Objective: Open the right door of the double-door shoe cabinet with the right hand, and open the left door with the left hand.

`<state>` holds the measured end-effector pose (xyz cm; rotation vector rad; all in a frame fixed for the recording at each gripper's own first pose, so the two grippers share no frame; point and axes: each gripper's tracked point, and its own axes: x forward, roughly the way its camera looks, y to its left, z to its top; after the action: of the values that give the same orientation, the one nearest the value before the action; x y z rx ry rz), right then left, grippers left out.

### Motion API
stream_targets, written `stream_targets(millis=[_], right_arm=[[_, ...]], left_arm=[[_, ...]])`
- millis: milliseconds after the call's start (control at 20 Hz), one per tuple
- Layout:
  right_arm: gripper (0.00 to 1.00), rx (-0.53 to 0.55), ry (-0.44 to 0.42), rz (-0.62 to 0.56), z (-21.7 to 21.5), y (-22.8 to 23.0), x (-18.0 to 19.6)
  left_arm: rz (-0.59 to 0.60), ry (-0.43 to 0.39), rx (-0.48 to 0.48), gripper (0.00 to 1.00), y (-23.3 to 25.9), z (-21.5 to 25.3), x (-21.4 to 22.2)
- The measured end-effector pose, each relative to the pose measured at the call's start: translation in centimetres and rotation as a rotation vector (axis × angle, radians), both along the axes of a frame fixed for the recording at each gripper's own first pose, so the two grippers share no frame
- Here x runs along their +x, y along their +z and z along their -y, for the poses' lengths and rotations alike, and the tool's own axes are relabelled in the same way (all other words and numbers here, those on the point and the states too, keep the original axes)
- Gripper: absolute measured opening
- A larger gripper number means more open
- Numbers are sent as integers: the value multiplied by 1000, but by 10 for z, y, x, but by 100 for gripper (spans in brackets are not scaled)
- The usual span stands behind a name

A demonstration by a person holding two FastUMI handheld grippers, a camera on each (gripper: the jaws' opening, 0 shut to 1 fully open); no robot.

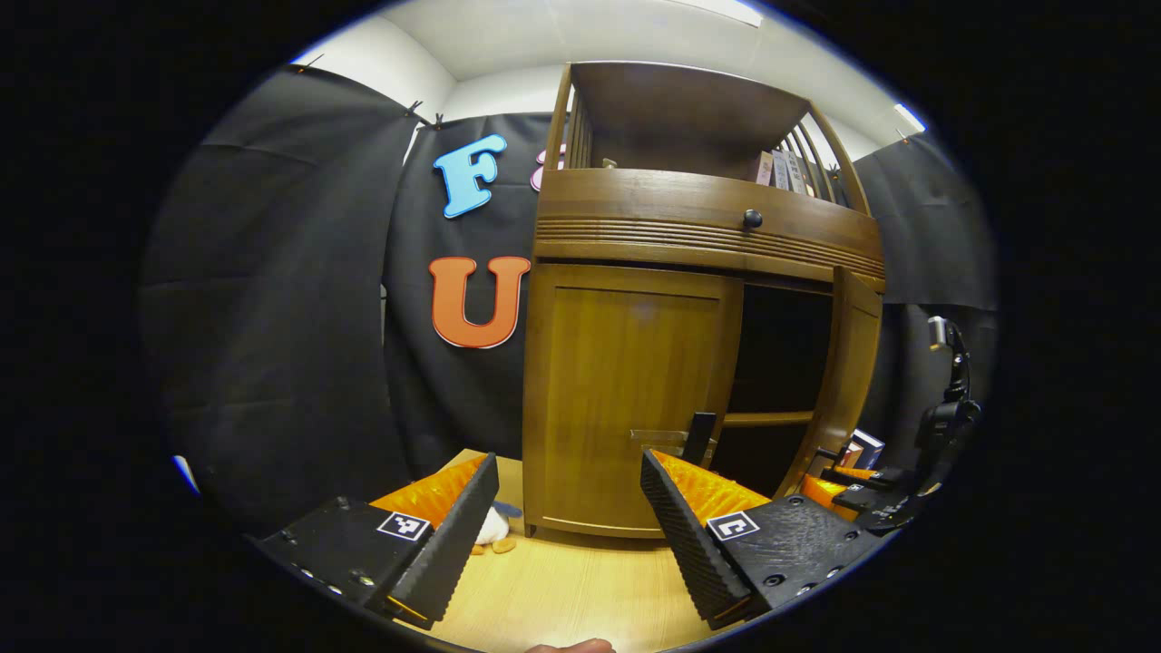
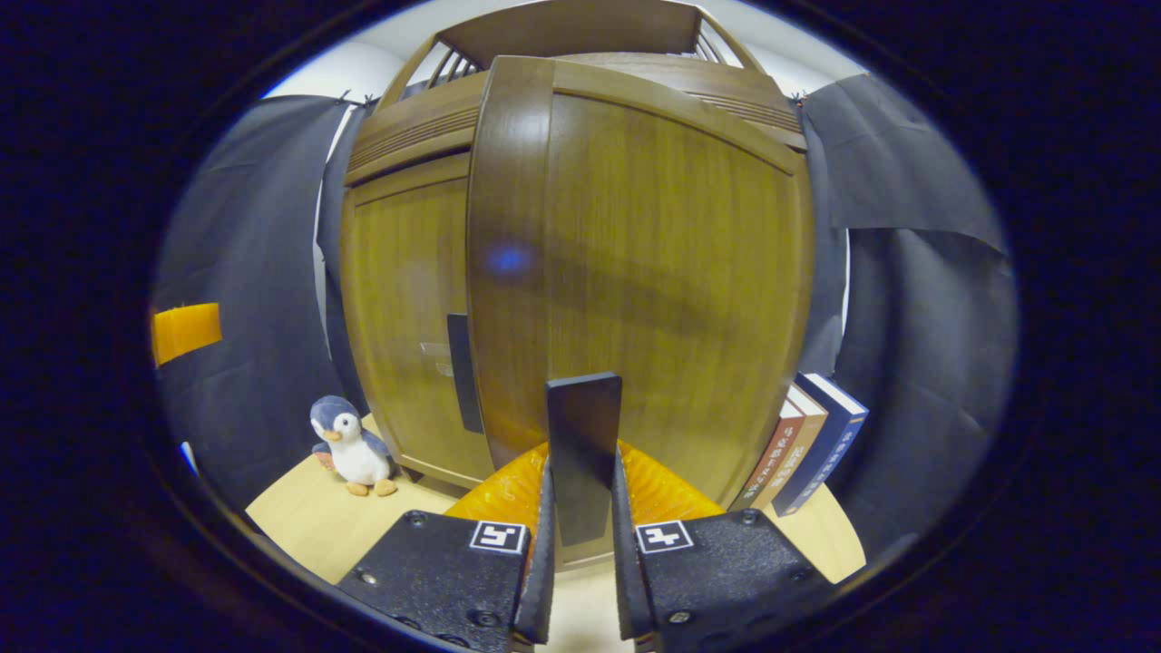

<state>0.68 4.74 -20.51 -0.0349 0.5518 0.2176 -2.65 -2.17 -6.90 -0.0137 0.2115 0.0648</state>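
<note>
Cabinet (image 1: 698,236) of brown wood stands on the pale table (image 1: 580,589) straight ahead of us, its right door (image 2: 653,290) swung out toward us and its left door (image 1: 626,399) shut. Our right gripper (image 2: 580,544) is clamped on the right door's dark handle (image 2: 583,453) — both fingers press its sides — while our left gripper (image 1: 570,517) hangs spread wide just short of the left door, whose handle (image 1: 699,438) sits above its right finger. Off to the sides we see a toy penguin (image 2: 349,444) by the left door and some books (image 2: 807,444) leaning past the open one.

The left tool's finger (image 1: 453,531) hides most of the toy penguin (image 1: 494,528) at the cabinet's (image 1: 626,399) left foot.
</note>
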Motion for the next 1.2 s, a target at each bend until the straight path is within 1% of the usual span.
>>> stream_targets(millis=[50, 250, 450, 500, 550, 650, 700, 850, 950, 1050, 1200], right_arm=[[30, 2, -4, -3, 5, 2, -4], [29, 5, -19, -12, 24, 7, -19], [27, -5, -58, -22, 48, 11, -35], [27, 3, -73, -27, 55, 15, -40], [25, 9, -91, -33, 62, 18, -43], [23, -1, -131, -34, 78, 18, -50], [22, -10, -150, -32, 87, 19, -53], [18, -37, -221, -41, 110, 24, -61], [16, -29, -258, -37, 120, 29, -64], [13, -25, -280, -33, 128, 32, -68], [13, -47, -298, -28, 137, 38, -78]], left_arm=[[-1, -10, 3, 95, -1, 4, 2], [-9, -67, 5, 95, -3, 27, 14], [-11, -131, 10, 95, -7, 59, 26], [-13, -148, 11, 95, -9, 67, 27], [-17, -162, 12, 100, -11, 74, 28], [-24, -187, 15, 100, -16, 82, 35], [-26, -198, 16, 95, -17, 88, 36], [-29, -226, 22, 95, -19, 102, 41], [-33, -241, 29, 95, -23, 110, 45], [-39, -252, 34, 95, -25, 116, 48], [-49, -270, 37, 95, -31, 127, 53]])
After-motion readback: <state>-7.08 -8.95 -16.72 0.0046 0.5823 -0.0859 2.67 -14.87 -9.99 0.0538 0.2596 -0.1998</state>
